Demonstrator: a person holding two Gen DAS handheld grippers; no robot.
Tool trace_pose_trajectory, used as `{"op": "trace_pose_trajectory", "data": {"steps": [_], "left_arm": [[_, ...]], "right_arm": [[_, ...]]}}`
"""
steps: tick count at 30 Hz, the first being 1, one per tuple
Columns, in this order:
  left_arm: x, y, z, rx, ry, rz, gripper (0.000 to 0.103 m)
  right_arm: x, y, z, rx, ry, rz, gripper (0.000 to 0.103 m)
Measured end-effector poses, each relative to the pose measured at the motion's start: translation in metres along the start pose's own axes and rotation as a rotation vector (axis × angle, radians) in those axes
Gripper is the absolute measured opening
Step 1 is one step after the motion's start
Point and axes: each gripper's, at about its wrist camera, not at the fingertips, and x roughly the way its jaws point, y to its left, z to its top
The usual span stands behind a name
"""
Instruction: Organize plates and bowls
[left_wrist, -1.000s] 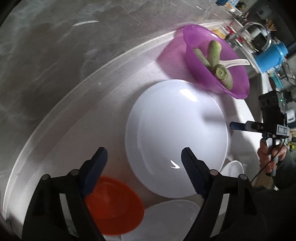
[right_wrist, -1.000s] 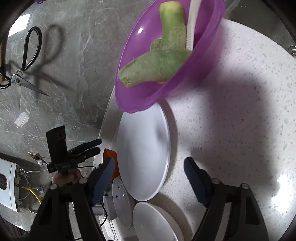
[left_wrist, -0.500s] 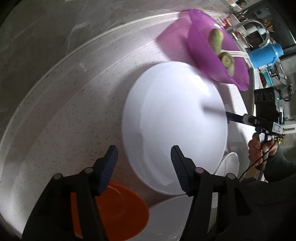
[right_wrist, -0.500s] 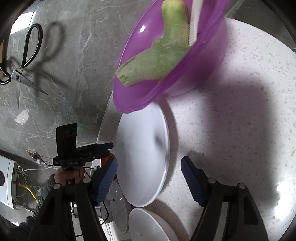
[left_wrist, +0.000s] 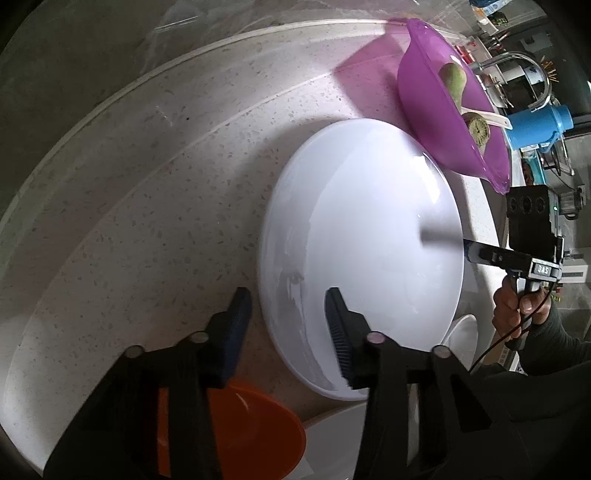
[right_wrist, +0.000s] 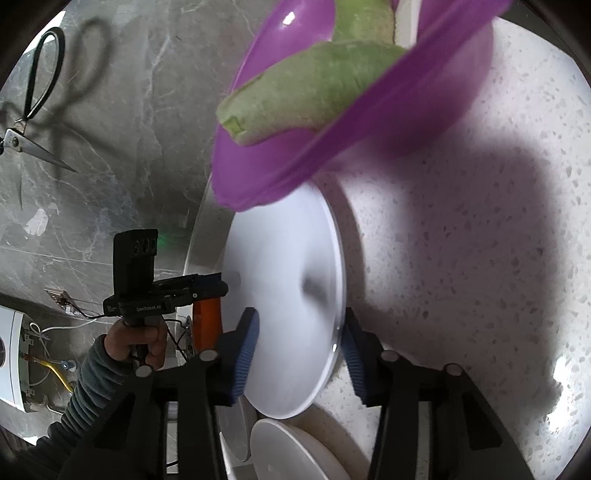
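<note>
The large white plate (left_wrist: 362, 236) lay on the speckled counter (left_wrist: 147, 206); both the left gripper (left_wrist: 288, 325) and right gripper (right_wrist: 299, 350) straddled its rim, jaws closing, not yet pinching.

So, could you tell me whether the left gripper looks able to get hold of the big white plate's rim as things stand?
Probably yes. The left gripper already straddles the near rim of the big white plate, one finger outside and one over the plate, jaws closing. Nothing blocks it; the orange bowl sits below, clear of the rim.

Glossy smooth white plate (left_wrist: 362, 236), translucent purple plastic bowl (left_wrist: 439, 114), on a speckled matt stone counter (left_wrist: 166, 206)
</note>
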Motion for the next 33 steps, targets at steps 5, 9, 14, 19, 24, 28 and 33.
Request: {"op": "trace_pose_trajectory", "data": {"steps": [5,9,14,19,24,28,33], "left_arm": [[0.002,-0.006,-0.001,0.024,0.003,-0.002,0.037],[0.002,-0.006,-0.002,0.022,0.005,0.012,0.030],[0.004,0.000,-0.006,0.019,0.009,0.005,0.027],[0.010,-0.003,-0.008,0.025,0.028,0.016,0.024],[0.010,0.000,-0.010,0.013,0.020,0.027,0.019],[0.010,0.000,-0.010,0.012,0.015,0.039,0.019],[0.007,0.000,-0.010,0.001,0.002,0.041,0.018]], "right_arm": [[0.004,-0.004,0.001,0.017,0.019,-0.026,0.029],[0.006,-0.008,0.002,0.036,0.021,-0.044,0.014],[0.006,-0.011,0.005,0.049,0.023,-0.038,0.011],[0.004,-0.014,0.006,0.060,0.017,-0.030,0.009],[0.004,-0.011,0.004,0.059,0.019,-0.038,0.009],[0.004,-0.008,0.003,0.056,0.015,-0.043,0.010],[0.002,-0.007,0.004,0.045,0.011,-0.039,0.009]]}}
